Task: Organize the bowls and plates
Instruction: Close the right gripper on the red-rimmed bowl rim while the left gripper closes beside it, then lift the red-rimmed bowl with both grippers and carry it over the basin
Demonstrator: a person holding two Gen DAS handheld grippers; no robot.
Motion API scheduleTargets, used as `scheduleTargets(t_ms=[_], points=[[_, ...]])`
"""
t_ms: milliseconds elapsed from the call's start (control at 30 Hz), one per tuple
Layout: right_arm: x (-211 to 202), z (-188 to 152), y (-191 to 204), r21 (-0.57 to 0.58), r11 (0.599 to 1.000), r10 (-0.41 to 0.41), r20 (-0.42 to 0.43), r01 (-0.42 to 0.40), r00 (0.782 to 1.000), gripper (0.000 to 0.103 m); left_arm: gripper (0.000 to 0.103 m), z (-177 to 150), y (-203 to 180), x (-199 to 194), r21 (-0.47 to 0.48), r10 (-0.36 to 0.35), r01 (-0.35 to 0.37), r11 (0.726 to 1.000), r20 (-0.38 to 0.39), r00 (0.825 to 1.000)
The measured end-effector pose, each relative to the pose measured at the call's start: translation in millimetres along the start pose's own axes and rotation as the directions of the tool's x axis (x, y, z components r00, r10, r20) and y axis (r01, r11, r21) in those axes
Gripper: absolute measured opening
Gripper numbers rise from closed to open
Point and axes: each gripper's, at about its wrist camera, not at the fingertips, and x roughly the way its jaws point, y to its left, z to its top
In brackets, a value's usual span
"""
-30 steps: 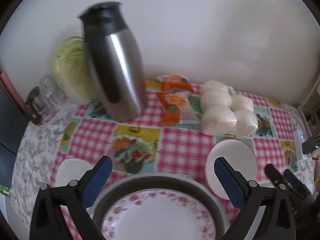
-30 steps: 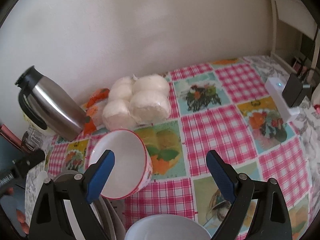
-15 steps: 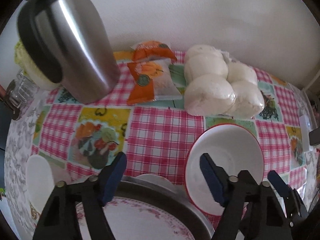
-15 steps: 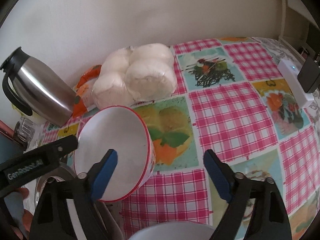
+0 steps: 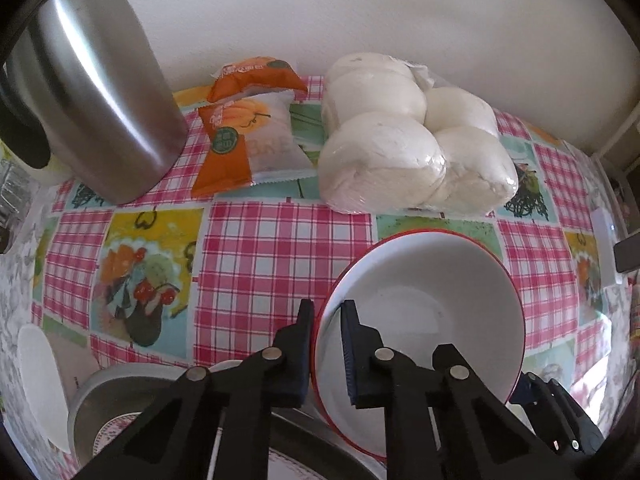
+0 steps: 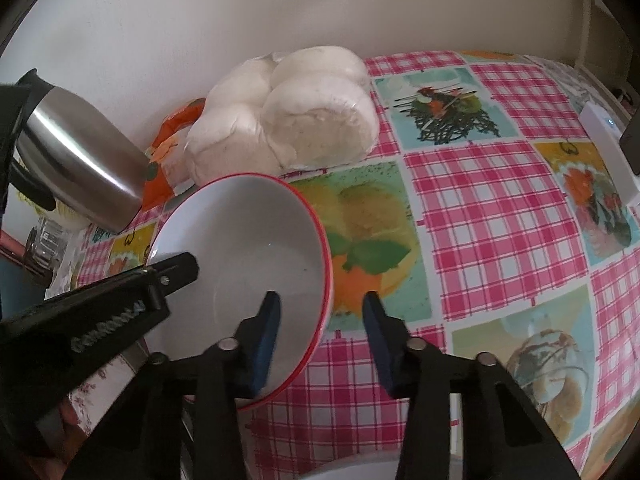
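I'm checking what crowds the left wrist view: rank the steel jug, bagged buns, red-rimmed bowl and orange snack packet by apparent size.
1. steel jug, cut off by the frame
2-3. red-rimmed bowl and bagged buns: alike, and the bowl is nearer
4. orange snack packet

White bowl (image 5: 432, 304) red-rimmed, tablecloth (image 5: 276, 248) pink gingham, steel flask (image 5: 96, 100), orange packet (image 5: 244, 136)

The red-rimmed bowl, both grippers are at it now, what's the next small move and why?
Probably finish closing the right gripper before lifting. The left gripper is already clamped on the near rim of the bowl. The right jaws have just been closing and straddle the opposite rim, but a gap still shows on the outer side. Lifting now would likely tip the bowl.
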Motion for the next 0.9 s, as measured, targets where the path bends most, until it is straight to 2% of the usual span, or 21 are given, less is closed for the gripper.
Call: scheduleTargets(t_ms=[100, 367, 633, 767, 900], points=[[0, -1, 0, 0.004, 0.999, 0.036, 0.0, -0.036, 0.999, 0.028, 0.014, 0, -2, 0, 0.014, -0.003, 0.003, 1.0, 0.006, 1.0], [-6, -1, -3, 0.001, 0.999, 0.047, 0.014, -0.047, 0.999, 0.027, 0.014, -3, 2, -11, 0.0, -0.046, 0.046, 0.999, 0.042, 0.998], [-40, 5, -8, 0.008, 0.998, 0.067, 0.096, -0.068, 0.993, 0.028, 0.014, -4, -6, -57, 0.016, -0.087, 0.086, 0.996, 0.138, 0.987], [-59, 6, -5, -0.013, 0.996, 0.084, 0.129, -0.083, 0.988, 0.028, 0.014, -10, 2, -82, -0.018, -0.103, 0.108, 0.994, 0.174, 0.979], [-71, 1, 6, -0.045, 0.994, 0.109, 0.139, -0.104, 0.984, 0.028, 0.014, -19, 12, -97, -0.05, -0.085, 0.096, 0.994, 0.185, 0.979]])
